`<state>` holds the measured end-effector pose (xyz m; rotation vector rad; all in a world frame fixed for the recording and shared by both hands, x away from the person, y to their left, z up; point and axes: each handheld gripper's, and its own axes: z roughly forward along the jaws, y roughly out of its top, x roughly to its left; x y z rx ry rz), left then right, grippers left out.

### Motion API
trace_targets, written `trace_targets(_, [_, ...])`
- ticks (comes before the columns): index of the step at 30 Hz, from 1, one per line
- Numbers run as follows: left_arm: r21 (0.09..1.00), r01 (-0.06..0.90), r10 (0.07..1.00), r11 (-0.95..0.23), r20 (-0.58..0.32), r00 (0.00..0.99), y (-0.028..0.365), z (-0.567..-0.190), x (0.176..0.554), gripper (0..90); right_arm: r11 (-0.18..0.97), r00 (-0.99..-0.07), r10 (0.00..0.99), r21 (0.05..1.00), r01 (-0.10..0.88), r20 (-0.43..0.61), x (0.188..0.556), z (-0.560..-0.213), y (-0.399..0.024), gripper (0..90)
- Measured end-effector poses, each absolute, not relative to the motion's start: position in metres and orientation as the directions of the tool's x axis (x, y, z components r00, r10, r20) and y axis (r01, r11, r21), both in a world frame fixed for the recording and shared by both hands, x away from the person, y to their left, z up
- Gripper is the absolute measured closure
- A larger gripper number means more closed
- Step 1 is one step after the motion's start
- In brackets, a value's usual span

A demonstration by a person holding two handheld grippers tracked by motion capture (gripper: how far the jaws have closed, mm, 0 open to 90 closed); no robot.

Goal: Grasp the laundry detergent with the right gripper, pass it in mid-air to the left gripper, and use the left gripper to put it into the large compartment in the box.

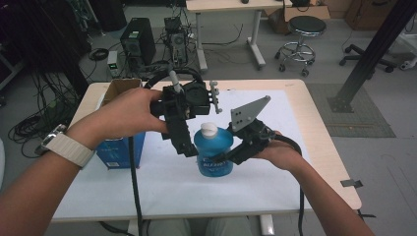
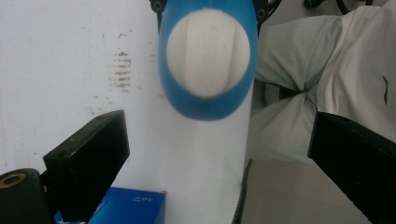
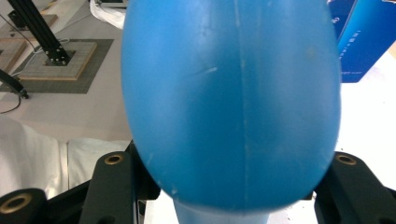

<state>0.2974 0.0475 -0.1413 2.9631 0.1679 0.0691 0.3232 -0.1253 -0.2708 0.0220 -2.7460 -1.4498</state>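
Observation:
A blue bottle (image 1: 214,153) with a white cap (image 1: 208,129) stands upright on the white mat (image 1: 162,189) in the middle of the table. My right gripper (image 1: 222,158) comes in from the right and is shut on the bottle's body. In the right gripper view the blue bottle (image 3: 233,93) bulges between the two jaws. My left gripper (image 1: 190,147) hangs just left of the bottle's shoulder and points down, open and holding nothing. In the left gripper view the white cap (image 2: 208,53) lies ahead of and beyond the wide-open left gripper (image 2: 219,158).
An open blue cardboard box (image 1: 120,147) stands on the table's left side, close to my left forearm. The wooden table edge (image 1: 327,147) runs along the right. A computer tower (image 1: 138,42), cables and a stool (image 1: 302,37) are on the floor behind.

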Motion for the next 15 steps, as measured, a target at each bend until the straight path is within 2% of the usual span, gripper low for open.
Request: trace_targets(15, [0.155,0.087,0.093,-0.984,0.034,0.995,0.031,-0.148,0.302,6.2,0.565,-0.997,-0.06,0.825,-0.003,0.038,0.325,-0.27,-0.115,44.2])
